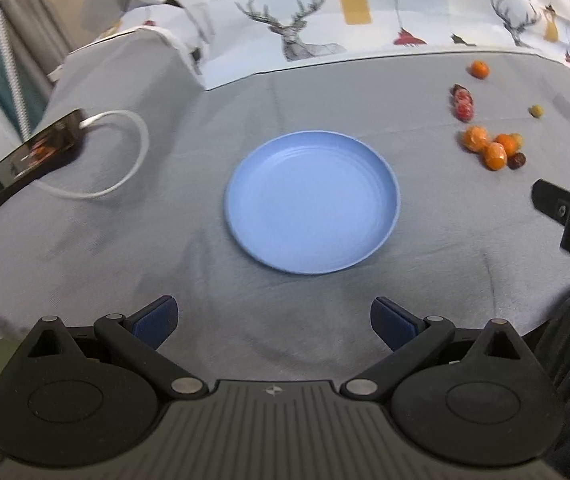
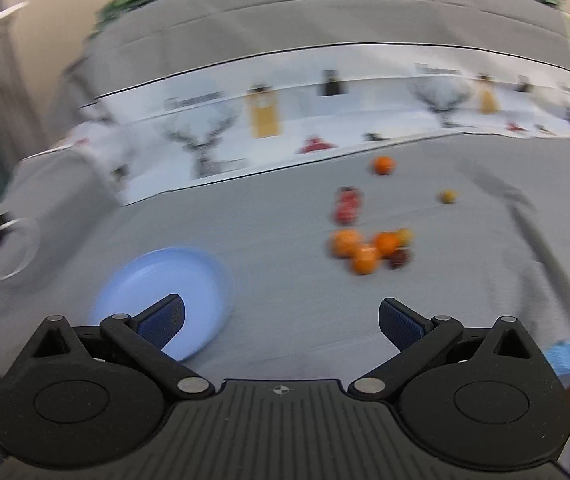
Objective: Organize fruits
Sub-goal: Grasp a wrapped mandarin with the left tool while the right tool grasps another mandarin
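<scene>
- Centrally, a blue plate (image 1: 312,204) sits on the grey cloth (image 1: 165,248) with nothing in it; the right wrist view shows the same plate (image 2: 161,292) low on the left, partly behind that gripper's left finger.
- Fruit lies loose on the cloth, well apart from the plate: a cluster of oranges (image 1: 492,147) with a dark red fruit (image 1: 518,160) touching it, and a row of red fruits (image 1: 463,103) just beyond.
- 1 single orange (image 1: 479,69) sits farther back, and 1 small yellowish fruit (image 1: 536,110) lies alone to the right.
- From the right wrist, the cluster (image 2: 365,250) appears blurred by motion.
- Left gripper (image 1: 273,322): jaws spread wide, nothing between them, above the cloth near the plate.
- Right gripper (image 2: 281,322): jaws likewise spread and holding nothing.
- A phone (image 1: 37,152) with a white cable (image 1: 125,152) rests at the left edge.
- A deer-print cloth (image 1: 305,28) covers the back of the surface.
</scene>
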